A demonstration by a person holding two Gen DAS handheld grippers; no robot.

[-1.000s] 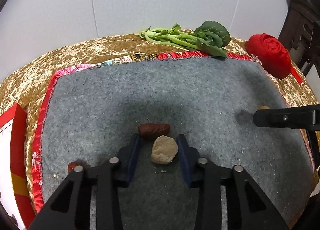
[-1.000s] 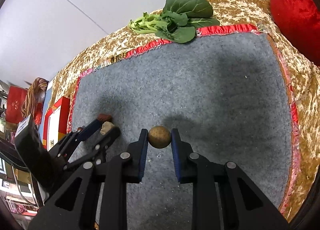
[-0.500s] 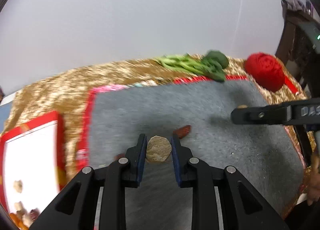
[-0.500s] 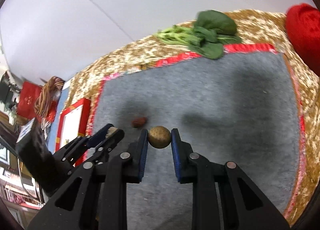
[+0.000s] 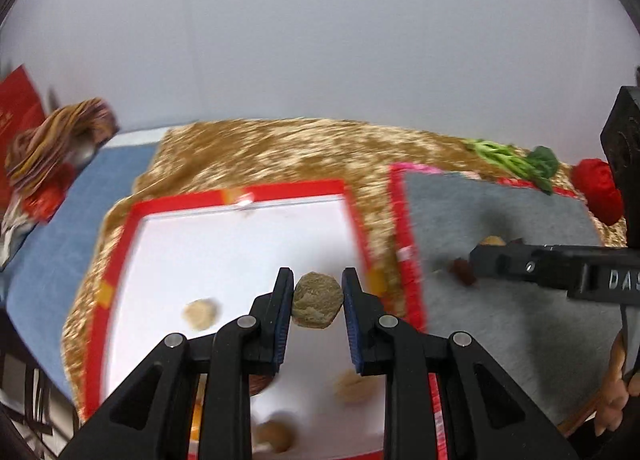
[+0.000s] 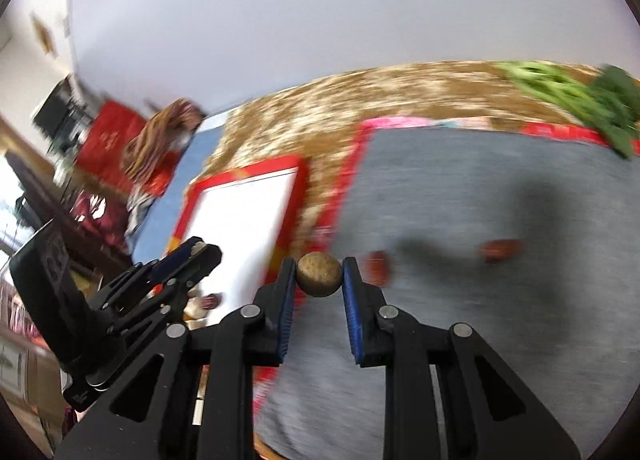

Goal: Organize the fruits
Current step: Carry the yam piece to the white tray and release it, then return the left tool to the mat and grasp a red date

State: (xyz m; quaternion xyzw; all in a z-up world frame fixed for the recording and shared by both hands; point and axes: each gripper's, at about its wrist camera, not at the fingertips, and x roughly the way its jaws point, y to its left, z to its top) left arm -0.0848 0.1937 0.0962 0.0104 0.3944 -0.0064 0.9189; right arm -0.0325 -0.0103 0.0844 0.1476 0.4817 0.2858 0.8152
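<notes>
My left gripper (image 5: 317, 300) is shut on a flat tan walnut-like fruit (image 5: 317, 302) and holds it above the white tray with a red rim (image 5: 240, 196). Several tan and brown fruits lie in the tray, such as one at the left (image 5: 201, 314). My right gripper (image 6: 318, 275) is shut on a round brown longan-like fruit (image 6: 319, 274) above the left edge of the grey mat (image 6: 500, 196). Two red dates (image 6: 502, 250) lie on the mat. The left gripper also shows in the right wrist view (image 6: 198, 250) over the tray (image 6: 244, 180).
Leafy greens (image 5: 516, 162) and a red cloth ball (image 5: 598, 194) sit at the mat's far side. A gold cloth (image 5: 280, 148) covers the table. A blue surface (image 5: 80, 196) with clutter lies beyond the tray on the left.
Both grippers have swung left with their fruits. The left gripper went from over the mat to over the white tray. The right gripper moved toward the mat's left edge.
</notes>
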